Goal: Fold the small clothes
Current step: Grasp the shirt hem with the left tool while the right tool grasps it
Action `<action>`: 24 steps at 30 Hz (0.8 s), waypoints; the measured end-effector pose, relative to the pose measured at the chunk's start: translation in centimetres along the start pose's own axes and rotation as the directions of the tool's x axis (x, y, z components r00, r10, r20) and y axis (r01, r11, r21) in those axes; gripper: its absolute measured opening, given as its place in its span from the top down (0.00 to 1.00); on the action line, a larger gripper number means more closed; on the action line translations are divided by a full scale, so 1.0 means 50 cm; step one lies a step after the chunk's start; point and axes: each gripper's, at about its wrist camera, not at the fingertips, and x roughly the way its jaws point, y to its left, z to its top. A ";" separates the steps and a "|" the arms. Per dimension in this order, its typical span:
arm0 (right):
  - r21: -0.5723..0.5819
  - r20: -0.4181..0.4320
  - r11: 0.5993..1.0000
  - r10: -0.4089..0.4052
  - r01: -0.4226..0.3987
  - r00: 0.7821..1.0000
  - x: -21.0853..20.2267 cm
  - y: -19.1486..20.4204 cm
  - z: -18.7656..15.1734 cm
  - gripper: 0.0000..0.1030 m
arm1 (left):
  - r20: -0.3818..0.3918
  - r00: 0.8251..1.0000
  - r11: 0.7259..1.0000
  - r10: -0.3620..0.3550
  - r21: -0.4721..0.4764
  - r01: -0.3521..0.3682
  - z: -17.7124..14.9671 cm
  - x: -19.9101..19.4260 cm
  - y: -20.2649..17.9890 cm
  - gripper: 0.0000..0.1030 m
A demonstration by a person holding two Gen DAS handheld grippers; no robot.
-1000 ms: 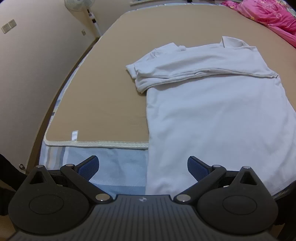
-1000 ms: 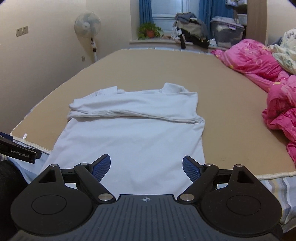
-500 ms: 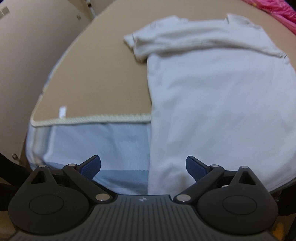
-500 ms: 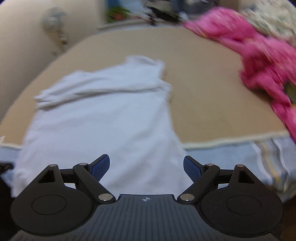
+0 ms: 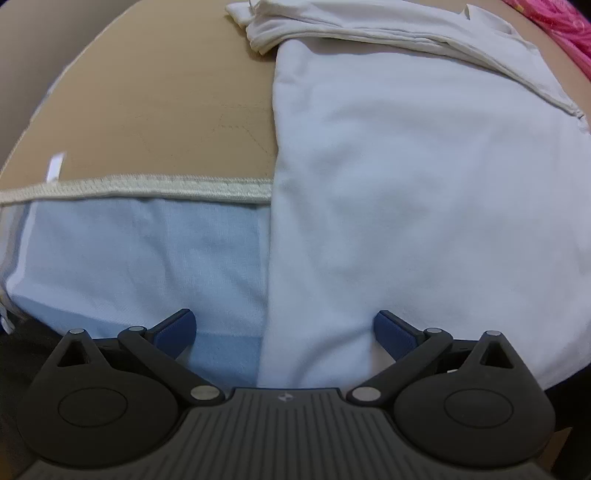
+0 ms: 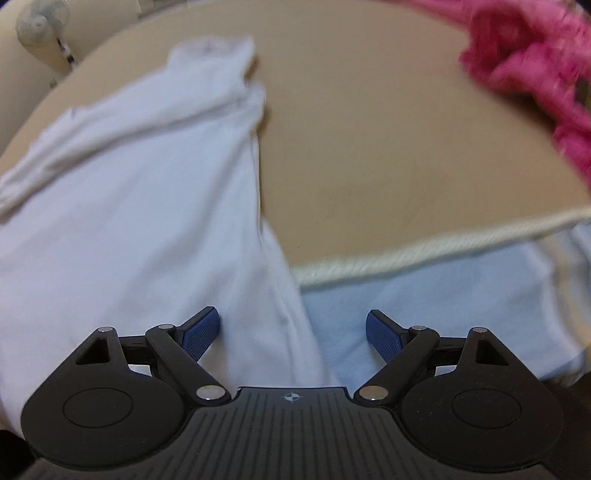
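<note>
A white shirt (image 5: 406, 177) lies flat on a tan mat (image 5: 166, 110), its sleeves folded across the top and its lower part hanging over the bed's front edge. My left gripper (image 5: 284, 328) is open just above the shirt's lower left edge, which runs between its blue pads without touching them. In the right wrist view the same shirt (image 6: 129, 192) fills the left half. My right gripper (image 6: 291, 332) is open over the shirt's lower right edge, with the hem between its pads and not pinched.
The mat's cream border (image 5: 147, 188) crosses the front, with a pale blue sheet (image 5: 129, 266) below it. A pink quilt (image 6: 535, 74) lies bunched at the far right. A standing fan (image 6: 40, 22) is at the back left by the wall.
Both grippers have dropped toward the shirt's bottom edge and tilted further down. The right one also shifted right to the shirt's right side. Both stayed open.
</note>
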 end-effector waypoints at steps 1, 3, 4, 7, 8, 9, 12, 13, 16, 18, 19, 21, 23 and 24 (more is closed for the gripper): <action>0.017 0.004 1.000 -0.009 0.009 1.000 0.001 0.000 -0.005 0.15 | -0.010 1.000 1.000 -0.018 0.011 0.018 0.000 0.000 0.001 0.00; 0.058 -0.026 0.998 0.008 -0.007 1.000 -0.009 0.002 -0.008 0.19 | -0.034 0.998 0.997 -0.058 0.043 0.059 -0.002 -0.005 -0.003 0.00; 0.076 -0.059 0.997 0.038 -0.033 0.998 -0.013 0.001 -0.011 0.20 | -0.046 0.996 0.995 -0.076 0.058 0.079 -0.003 -0.006 -0.007 0.01; 0.047 -0.085 0.996 0.086 -0.082 0.993 -0.023 0.008 -0.028 0.34 | -0.044 0.995 0.991 -0.093 0.097 0.097 -0.007 -0.016 -0.029 0.21; 0.022 -0.084 0.997 0.071 -0.069 0.994 -0.023 0.011 -0.033 0.58 | -0.038 0.996 0.992 -0.076 0.093 0.080 -0.006 -0.022 -0.036 0.34; 0.004 -0.082 0.998 0.065 -0.065 0.994 -0.026 0.012 -0.036 0.74 | -0.033 0.997 0.994 -0.071 0.077 0.074 -0.004 -0.029 -0.040 0.46; 0.054 -0.092 0.990 0.135 -0.131 0.987 -0.046 0.000 -0.027 0.94 | -0.018 0.998 0.997 -0.062 0.040 0.063 0.000 -0.059 -0.040 0.93; 0.058 -0.088 0.989 0.144 -0.139 0.986 -0.057 0.000 -0.022 0.94 | -0.005 0.998 0.997 -0.065 0.038 0.065 -0.002 -0.073 -0.038 0.93; 0.051 -0.047 0.984 0.174 -0.171 0.984 -0.099 -0.002 -0.012 0.94 | 0.043 0.995 0.996 -0.090 0.030 0.089 -0.012 -0.123 -0.023 0.93; 0.053 -0.013 0.978 0.205 -0.204 0.979 -0.133 -0.007 -0.007 0.94 | 0.084 0.990 0.993 -0.114 0.016 0.113 -0.016 -0.163 -0.018 0.94; 0.048 0.008 0.975 0.218 -0.218 0.976 -0.153 -0.009 -0.007 0.94 | 0.109 0.986 0.992 -0.124 0.017 0.123 -0.019 -0.184 -0.013 0.94; 0.038 0.049 0.970 0.237 -0.239 0.970 -0.195 -0.014 -0.010 0.95 | 0.148 0.980 0.991 -0.131 0.029 0.128 -0.025 -0.219 -0.015 0.94; 0.038 0.079 0.964 0.259 -0.262 0.963 -0.229 -0.022 -0.020 0.95 | 0.177 0.976 0.991 -0.129 0.045 0.123 -0.034 -0.254 -0.014 0.94; 0.040 0.087 0.961 0.269 -0.273 0.959 -0.238 -0.027 -0.020 0.95 | 0.183 0.975 0.991 -0.128 0.051 0.120 -0.036 -0.269 -0.011 0.94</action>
